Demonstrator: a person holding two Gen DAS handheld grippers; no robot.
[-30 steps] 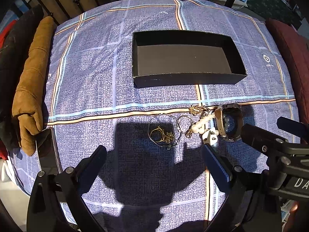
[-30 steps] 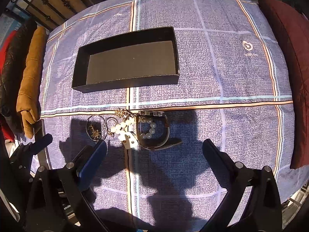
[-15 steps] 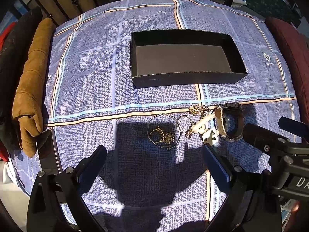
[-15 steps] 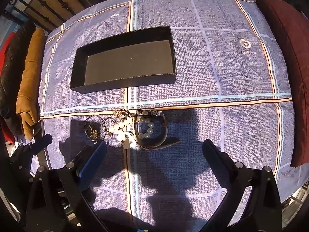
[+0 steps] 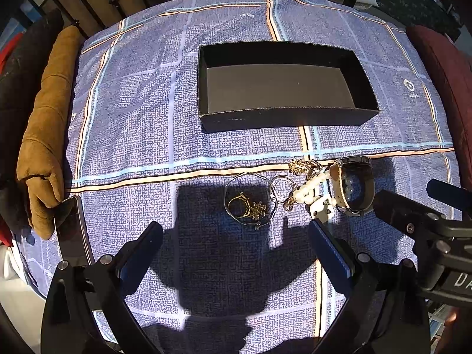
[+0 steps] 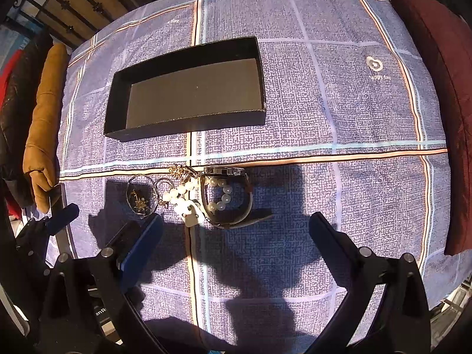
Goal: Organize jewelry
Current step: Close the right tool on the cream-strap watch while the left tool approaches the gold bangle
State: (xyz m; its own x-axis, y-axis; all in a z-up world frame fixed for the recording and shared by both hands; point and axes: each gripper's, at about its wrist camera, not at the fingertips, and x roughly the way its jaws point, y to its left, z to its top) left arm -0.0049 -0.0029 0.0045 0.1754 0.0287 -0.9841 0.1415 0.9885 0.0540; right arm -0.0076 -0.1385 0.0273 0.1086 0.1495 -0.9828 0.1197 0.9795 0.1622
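Note:
An empty black box [image 5: 283,118] [image 6: 188,124] lies open on the blue checked cloth. Nearer me sits a cluster of jewelry: a thin silver bangle [image 5: 233,183] around gold rings [image 5: 250,208], a pearl bracelet [image 5: 306,190] [image 6: 180,190] with a white tag, a gold chain [image 5: 301,165], and a wristwatch [image 5: 354,185] [image 6: 227,197]. My left gripper [image 5: 236,236] is open and empty, just short of the bangle. My right gripper [image 6: 236,230] is open and empty, just short of the watch.
A phone [image 5: 70,233] lies at the table's left edge beside a brown jacket [image 5: 47,124] on a chair. A dark red cushion [image 6: 436,88] runs along the right edge. A metal railing [image 5: 118,3] stands behind the table.
Both grippers have drifted only slightly; the scene shifts a little in each view. The jewelry and the box have not moved.

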